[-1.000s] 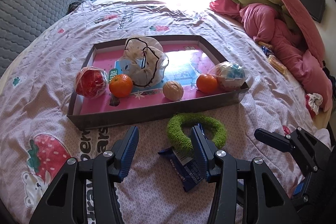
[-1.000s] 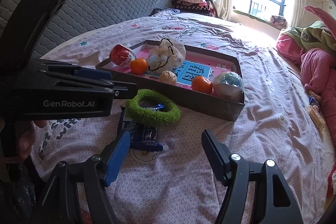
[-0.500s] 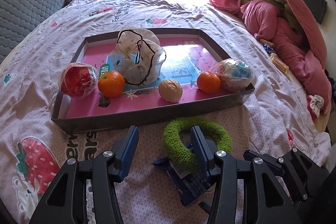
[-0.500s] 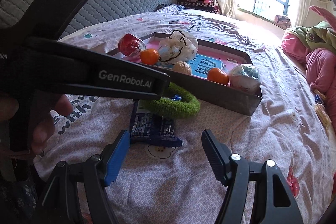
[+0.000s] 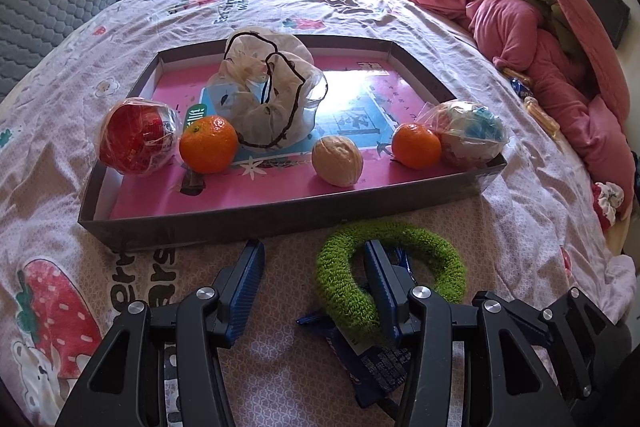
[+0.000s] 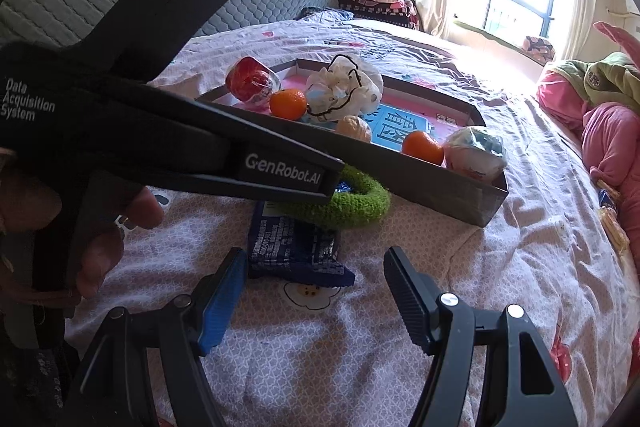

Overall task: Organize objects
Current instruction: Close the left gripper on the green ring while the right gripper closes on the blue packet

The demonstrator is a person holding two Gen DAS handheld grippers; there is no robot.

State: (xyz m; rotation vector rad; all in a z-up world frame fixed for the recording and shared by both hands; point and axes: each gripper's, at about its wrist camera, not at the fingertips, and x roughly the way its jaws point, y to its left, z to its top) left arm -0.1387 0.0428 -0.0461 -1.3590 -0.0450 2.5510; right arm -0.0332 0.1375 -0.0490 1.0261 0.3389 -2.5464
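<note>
Two grippers over the bed, both w/ jaws apart and holding nothing. Left gripper hangs low just in front of the tray's near wall; its right finger sits inside the green ring, the ring's left side lying between the fingers, but whether a pad touches it can't be told. Ring lies on the bedspread just beside the tray's near wall, partly on top of a dark blue packet. Right gripper is half open over bare bedspread, the packet's near end just ahead of its left finger, apart from it. Inside the tray, left to right: wrapped red ball at the left edge, orange, drawstring pouch behind it, walnut near the front, second orange, wrapped blue-white ball in the right front corner.
</note>
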